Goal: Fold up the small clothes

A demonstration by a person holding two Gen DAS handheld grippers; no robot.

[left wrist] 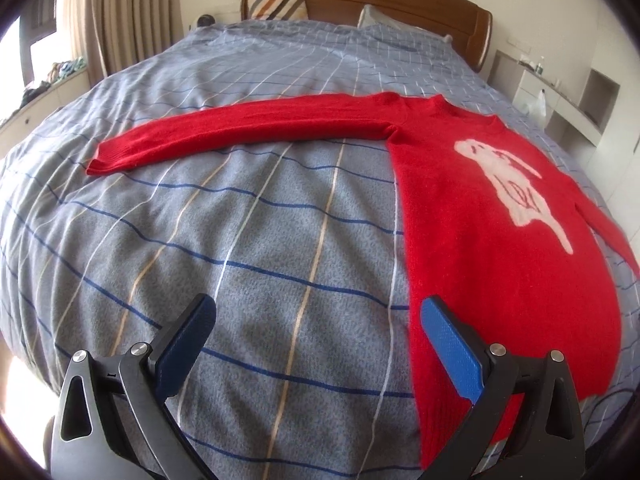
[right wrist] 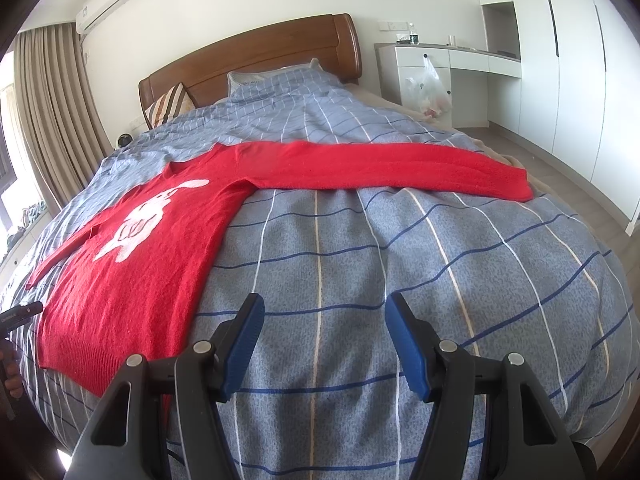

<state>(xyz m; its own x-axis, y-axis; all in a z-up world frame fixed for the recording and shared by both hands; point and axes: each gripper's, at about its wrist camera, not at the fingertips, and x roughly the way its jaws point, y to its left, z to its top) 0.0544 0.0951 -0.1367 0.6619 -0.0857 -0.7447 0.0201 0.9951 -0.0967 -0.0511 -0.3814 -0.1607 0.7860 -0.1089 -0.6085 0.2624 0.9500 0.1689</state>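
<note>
A red sweater (left wrist: 500,240) with a white animal figure (left wrist: 516,188) lies flat, face up, on the bed, both sleeves spread out sideways. In the left wrist view one sleeve (left wrist: 240,132) stretches left. My left gripper (left wrist: 318,312) is open and empty, low near the sweater's hem, its right finger over the hem's left edge. In the right wrist view the sweater (right wrist: 140,260) lies left, its other sleeve (right wrist: 400,168) stretching right. My right gripper (right wrist: 324,312) is open and empty above bare quilt, right of the hem.
The bed has a grey-blue checked quilt (left wrist: 240,260), pillows (left wrist: 276,4) and a wooden headboard (right wrist: 248,60). Curtains (left wrist: 120,12) hang on the left. A white desk (right wrist: 440,60) with a plastic bag (right wrist: 428,88) and wardrobes (right wrist: 560,60) stand on the right.
</note>
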